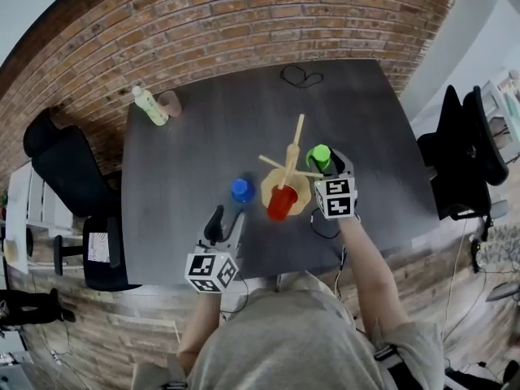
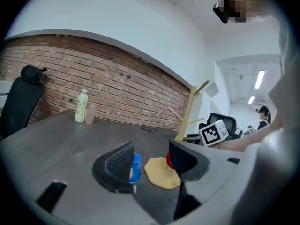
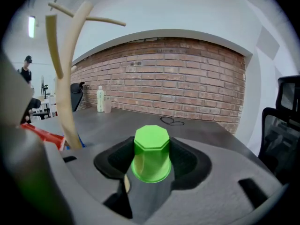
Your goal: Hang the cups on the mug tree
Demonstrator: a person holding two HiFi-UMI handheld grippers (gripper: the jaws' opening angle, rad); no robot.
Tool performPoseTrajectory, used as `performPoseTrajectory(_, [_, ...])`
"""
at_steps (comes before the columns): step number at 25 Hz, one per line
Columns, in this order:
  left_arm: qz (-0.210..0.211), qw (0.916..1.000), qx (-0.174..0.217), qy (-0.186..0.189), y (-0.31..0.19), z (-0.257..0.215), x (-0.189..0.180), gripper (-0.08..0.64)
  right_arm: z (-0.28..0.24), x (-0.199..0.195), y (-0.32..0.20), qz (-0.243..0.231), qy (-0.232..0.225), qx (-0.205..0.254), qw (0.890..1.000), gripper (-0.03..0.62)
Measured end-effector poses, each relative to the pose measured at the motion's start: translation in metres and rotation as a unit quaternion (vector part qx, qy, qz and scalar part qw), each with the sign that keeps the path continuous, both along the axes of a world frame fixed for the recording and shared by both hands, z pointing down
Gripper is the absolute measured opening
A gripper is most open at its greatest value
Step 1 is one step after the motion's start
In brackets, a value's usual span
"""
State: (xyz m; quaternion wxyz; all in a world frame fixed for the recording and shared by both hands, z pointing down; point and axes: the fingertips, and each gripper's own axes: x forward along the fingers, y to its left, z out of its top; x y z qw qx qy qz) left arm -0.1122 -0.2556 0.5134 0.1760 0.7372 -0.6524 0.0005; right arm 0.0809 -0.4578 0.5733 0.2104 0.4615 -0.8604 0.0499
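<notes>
My right gripper (image 3: 151, 167) is clamped on the upturned green cup (image 3: 151, 146) just beside the mug tree (image 1: 291, 162), whose upper pegs stand bare with free air above, the red cup (image 1: 282, 202) looks hung low, and my left gripper (image 2: 150, 161) gapes empty before the blue cup (image 2: 135, 167), unhung on the roomy table (image 1: 203, 136).

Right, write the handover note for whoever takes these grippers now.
Left gripper: open and empty, low over the dark table, pointing toward the blue cup.
Right gripper: shut on the green cup, held upside down close beside the mug tree.
Blue cup: stands on the table, left of the tree's base.
Red cup: at the foot of the tree; I cannot tell whether it hangs on a low peg or just rests there.
Done: green cup is in the grip.
Left: hang the green cup, then the blue one; check the red.
</notes>
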Motion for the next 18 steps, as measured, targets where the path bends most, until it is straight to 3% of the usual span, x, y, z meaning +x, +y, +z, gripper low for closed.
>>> performPoseTrajectory(18, [0.068,0.9975,0.017,0.007,0.050,-0.008,0.007,0.229,-0.072,0.044,0.076,0.070,-0.007,0.049,0.996,0.225])
